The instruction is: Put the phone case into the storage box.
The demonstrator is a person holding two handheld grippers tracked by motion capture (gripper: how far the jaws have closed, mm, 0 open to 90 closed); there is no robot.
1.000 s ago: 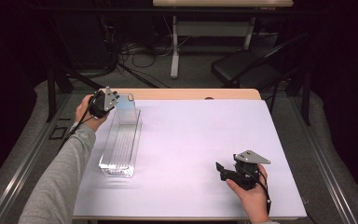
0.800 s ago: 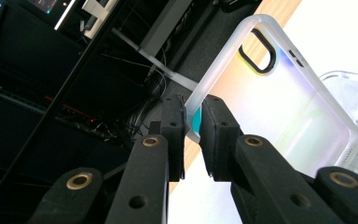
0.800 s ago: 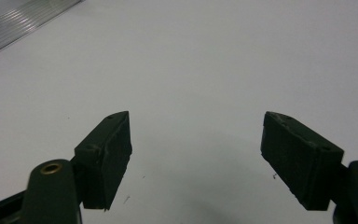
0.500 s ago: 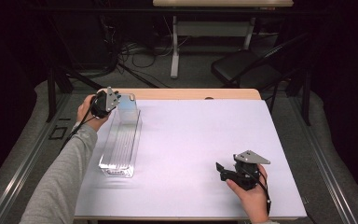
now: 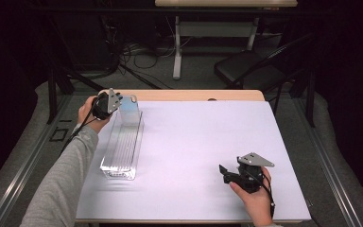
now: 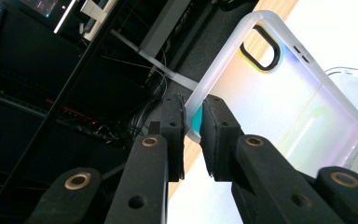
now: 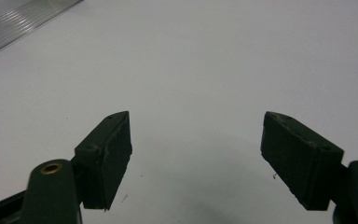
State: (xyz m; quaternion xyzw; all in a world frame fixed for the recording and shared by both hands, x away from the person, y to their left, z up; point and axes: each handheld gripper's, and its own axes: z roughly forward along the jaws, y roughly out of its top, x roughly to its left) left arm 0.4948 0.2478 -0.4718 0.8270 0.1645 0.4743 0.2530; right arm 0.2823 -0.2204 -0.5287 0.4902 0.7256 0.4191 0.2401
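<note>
A translucent phone case (image 6: 279,102) with a white rim and a camera cutout stands on edge in my left gripper (image 6: 193,123), whose pads are shut on its rim. In the high view the left gripper (image 5: 116,105) holds the phone case (image 5: 128,109) upright over the far end of a long clear plastic tray (image 5: 123,142). My right gripper (image 5: 223,172) rests low near the table's front right, pointing left. In the right gripper view its jaws (image 7: 196,158) stand wide apart over the bare white surface, with nothing between them.
A white sheet (image 5: 198,142) covers the table, with a wooden edge (image 5: 194,95) at the back. Behind the table stand a dark chair (image 5: 250,71), a desk leg (image 5: 177,52) and floor cables. The tray's ribbed wall (image 7: 18,21) crosses the right gripper view's top left corner.
</note>
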